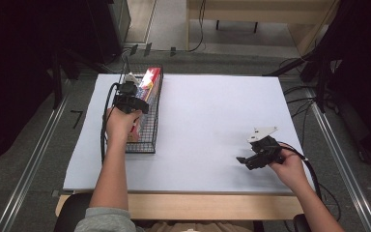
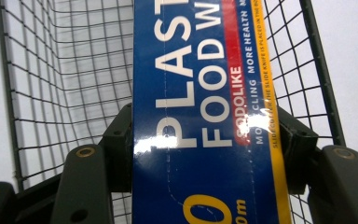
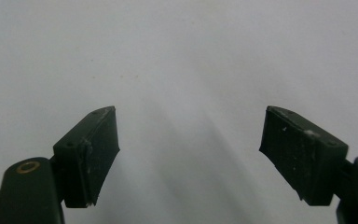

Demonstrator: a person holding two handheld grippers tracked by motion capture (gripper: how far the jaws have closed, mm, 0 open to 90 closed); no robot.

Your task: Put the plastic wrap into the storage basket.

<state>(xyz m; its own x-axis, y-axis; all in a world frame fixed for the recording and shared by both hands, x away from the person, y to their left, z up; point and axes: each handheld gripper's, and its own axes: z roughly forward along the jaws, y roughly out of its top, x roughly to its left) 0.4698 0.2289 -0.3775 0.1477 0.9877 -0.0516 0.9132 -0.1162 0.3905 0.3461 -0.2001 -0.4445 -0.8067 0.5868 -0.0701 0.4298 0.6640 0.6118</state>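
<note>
L gripper (image 1: 128, 99) sits upper left of the high view, over the black wire basket (image 1: 150, 140), fingers (image 2: 119, 144) clamped on both long sides of the blue plastic-wrap box (image 2: 200, 116). In the left gripper view the box runs up the frame centre, pads pressed flat on its narrow edges, mesh visible behind on both sides, so the box is inside the basket, lengthwise along it. Grip across the short width makes sense: it's the only span the jaws can take, and it keeps the long axis lined up w/ the basket walls so nothing snags the wire. Can't tell if the box is resting on the basket floor or slightly lifted. A red/orange pack (image 1: 150, 77) shows at the basket's far end, just beyond the gripper. R gripper (image 1: 251, 159) is lower right of the high view, well apart from the basket, low over bare white worktop (image 1: 212, 111); its fingers (image 3: 91, 149) are spread wide w/ nothing between them. Judgement: R is parked out of the way while L does the box handling alone.
</note>
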